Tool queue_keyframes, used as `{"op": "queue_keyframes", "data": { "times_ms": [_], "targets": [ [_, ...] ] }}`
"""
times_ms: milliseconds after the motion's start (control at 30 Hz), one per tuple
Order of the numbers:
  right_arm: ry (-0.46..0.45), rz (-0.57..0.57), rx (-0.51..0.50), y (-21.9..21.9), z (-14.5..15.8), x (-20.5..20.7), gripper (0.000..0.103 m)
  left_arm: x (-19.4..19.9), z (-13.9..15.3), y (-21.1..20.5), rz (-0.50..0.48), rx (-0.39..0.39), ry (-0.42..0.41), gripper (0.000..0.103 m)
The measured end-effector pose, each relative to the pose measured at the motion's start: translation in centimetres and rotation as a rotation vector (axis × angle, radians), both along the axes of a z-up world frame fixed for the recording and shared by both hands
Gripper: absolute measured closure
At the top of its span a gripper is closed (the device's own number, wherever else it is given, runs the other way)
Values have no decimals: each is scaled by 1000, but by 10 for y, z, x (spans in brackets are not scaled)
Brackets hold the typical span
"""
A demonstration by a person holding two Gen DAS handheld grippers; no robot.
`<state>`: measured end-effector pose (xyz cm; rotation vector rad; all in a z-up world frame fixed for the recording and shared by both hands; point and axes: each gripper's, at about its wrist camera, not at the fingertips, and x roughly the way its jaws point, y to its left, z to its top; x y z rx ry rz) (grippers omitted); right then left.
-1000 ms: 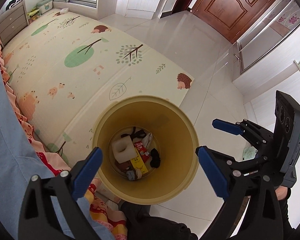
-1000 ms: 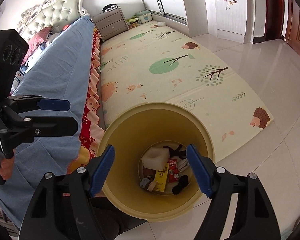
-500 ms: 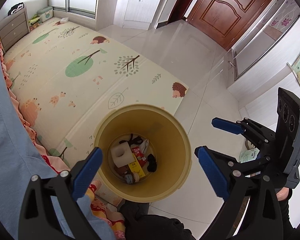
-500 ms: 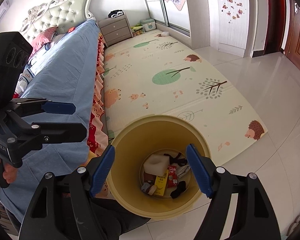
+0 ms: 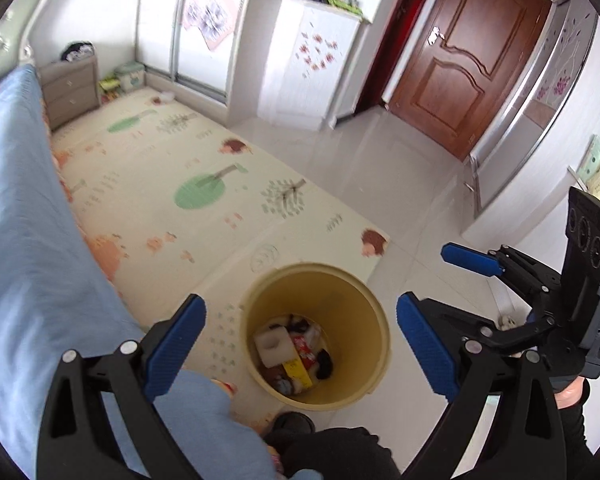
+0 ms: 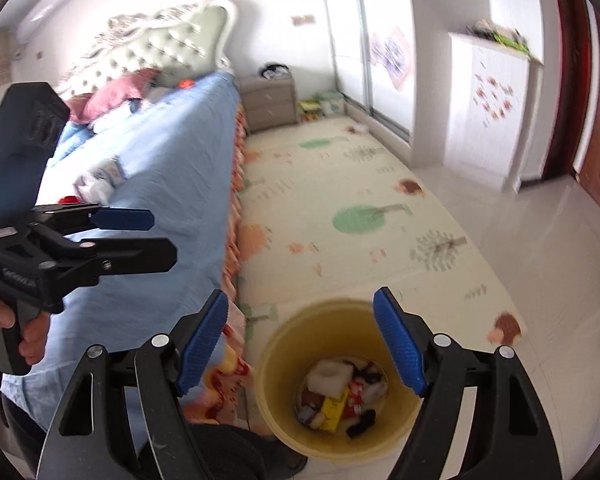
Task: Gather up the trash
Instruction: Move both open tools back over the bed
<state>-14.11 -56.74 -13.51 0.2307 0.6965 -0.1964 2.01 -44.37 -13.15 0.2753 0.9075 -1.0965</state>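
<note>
both grippers, left gripper (image 5: pixel 300 344) and right gripper (image 6: pixel 300 344), hang empty with jaws spread wide above the yellow bin (image 5: pixel 315 336) at the play mat's (image 5: pixel 204 200) near edge by the bed (image 6: pixel 148 208). trash (image 6: pixel 342 394) sits in the bin's bottom (nothing loose visible on the mat), straight below, about equally near either hand.

Glossy tiled floor (image 5: pixel 400 168), matt yellow plastic bin (image 5: pixel 352 296), varnished wood door (image 5: pixel 472 56).
</note>
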Motion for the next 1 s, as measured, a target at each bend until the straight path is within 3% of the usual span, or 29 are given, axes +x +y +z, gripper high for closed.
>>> {"op": "queue_keyframes", "data": {
  "times_ms": [133,300,500,733,1000],
  "targets": [
    [-92,61,-47,35,22,10,16,6,29,54,99,-46,-120,4],
    [-185,153,-32,75,44,30,15,22,58,130,231,-107,-205,4],
    [-272,256,-10,128,64,59,8,32,81,217,394,-115,-305,4],
    [-352,325,17,182,79,90,8,46,84,304,527,-110,-344,4],
    [-344,400,-9,242,73,129,8,70,72,351,599,-89,-326,4]
  ]
}}
